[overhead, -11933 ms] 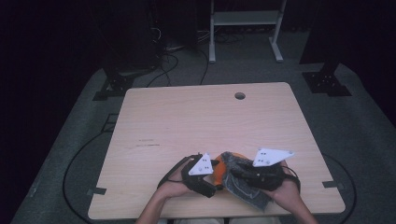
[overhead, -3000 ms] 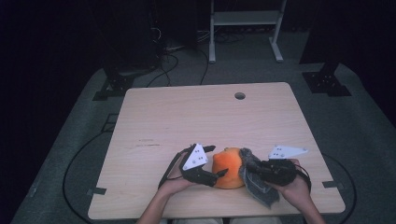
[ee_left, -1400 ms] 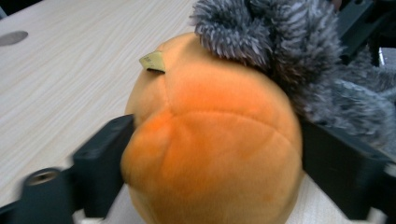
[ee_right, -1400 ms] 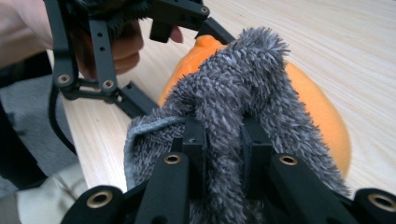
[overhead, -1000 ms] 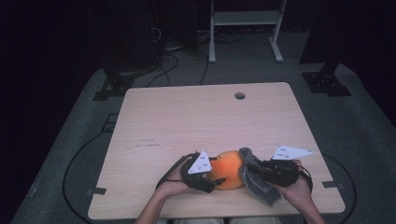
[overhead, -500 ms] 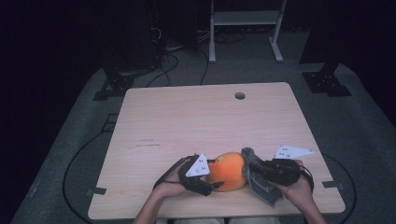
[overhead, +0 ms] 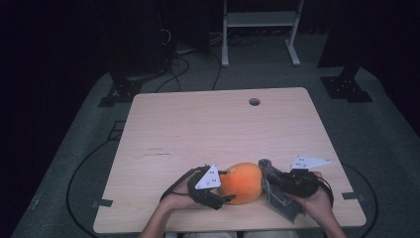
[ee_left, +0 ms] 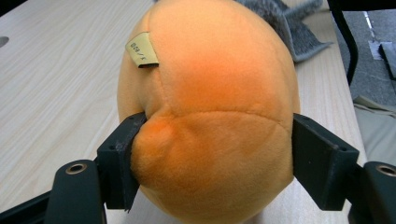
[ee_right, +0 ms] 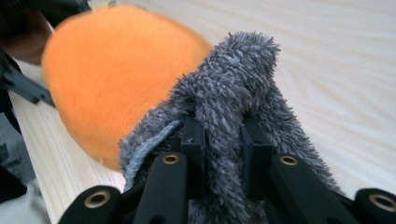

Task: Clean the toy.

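Clamped on the orange plush toy (ee_left: 210, 112), the left gripper (ee_left: 210, 168) presses one black jaw into each flank of its near end, the left jaw denting the soft fabric below a small yellow tag (ee_left: 141, 48). Just beside the toy on its right, the right gripper (ee_right: 219, 140) has its jaws pinched tight on a bunched fold of grey fuzzy cloth (ee_right: 243, 88), which touches the toy's side. Seen from above, the toy lies on the wooden table (overhead: 208, 129) near its front edge, between both grippers, well apart from the table's round hole (overhead: 254, 101).
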The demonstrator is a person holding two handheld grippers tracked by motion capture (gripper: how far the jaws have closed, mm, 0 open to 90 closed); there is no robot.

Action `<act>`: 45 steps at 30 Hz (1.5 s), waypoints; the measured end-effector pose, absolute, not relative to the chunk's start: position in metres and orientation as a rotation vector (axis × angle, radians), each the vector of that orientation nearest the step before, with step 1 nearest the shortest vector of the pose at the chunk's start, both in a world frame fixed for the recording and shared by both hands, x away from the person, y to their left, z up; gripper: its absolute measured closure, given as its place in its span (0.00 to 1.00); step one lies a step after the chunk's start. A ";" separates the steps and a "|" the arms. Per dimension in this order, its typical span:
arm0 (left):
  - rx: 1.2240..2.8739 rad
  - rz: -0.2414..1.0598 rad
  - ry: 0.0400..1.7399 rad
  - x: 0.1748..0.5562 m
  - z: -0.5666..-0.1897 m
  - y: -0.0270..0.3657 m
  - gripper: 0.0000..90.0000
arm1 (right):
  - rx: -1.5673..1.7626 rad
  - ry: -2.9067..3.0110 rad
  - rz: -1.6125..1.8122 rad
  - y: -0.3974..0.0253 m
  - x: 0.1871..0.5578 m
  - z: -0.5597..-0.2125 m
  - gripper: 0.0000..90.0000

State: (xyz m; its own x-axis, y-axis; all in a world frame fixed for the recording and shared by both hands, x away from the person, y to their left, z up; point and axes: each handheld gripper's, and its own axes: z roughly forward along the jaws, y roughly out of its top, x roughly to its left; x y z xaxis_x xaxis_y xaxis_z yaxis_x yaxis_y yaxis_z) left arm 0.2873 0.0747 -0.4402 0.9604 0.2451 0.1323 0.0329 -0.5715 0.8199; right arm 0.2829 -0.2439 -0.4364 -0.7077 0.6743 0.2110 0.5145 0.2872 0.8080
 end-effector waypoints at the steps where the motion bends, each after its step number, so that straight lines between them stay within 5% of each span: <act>1: 2.168 0.303 0.173 0.286 -0.441 0.074 0.28 | 1.107 2.335 1.458 -0.243 0.283 -0.427 0.82; 16: 2.180 0.330 0.106 0.280 -0.441 0.068 0.25 | 1.146 2.371 1.484 -0.251 0.290 -0.433 0.82; 22: 2.183 0.332 0.211 0.287 -0.441 0.066 0.10 | 1.097 2.413 1.476 -0.245 0.286 -0.435 0.82; 31: 2.130 0.422 0.221 0.277 -0.429 0.045 0.29 | 0.876 2.373 1.499 -0.221 0.261 -0.387 0.82; 36: 2.166 0.479 0.147 0.269 -0.431 0.037 0.29 | 0.763 2.422 1.425 -0.193 0.253 -0.382 0.82; 43: 2.125 0.378 0.240 0.280 -0.435 0.044 0.18 | 0.936 2.422 1.468 -0.232 0.271 -0.408 0.82; 45: 2.128 0.388 0.216 0.279 -0.435 0.044 0.22 | 0.955 2.427 1.455 -0.235 0.271 -0.408 0.82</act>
State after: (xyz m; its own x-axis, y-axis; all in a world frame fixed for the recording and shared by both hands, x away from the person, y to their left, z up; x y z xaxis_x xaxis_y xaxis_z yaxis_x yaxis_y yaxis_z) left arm 0.2790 0.0435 -0.4345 0.9346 0.2991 0.1923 0.0051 -0.5520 0.8338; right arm 0.2709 -0.2355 -0.4076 -0.7846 0.5920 0.1840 0.4413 0.3248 0.8365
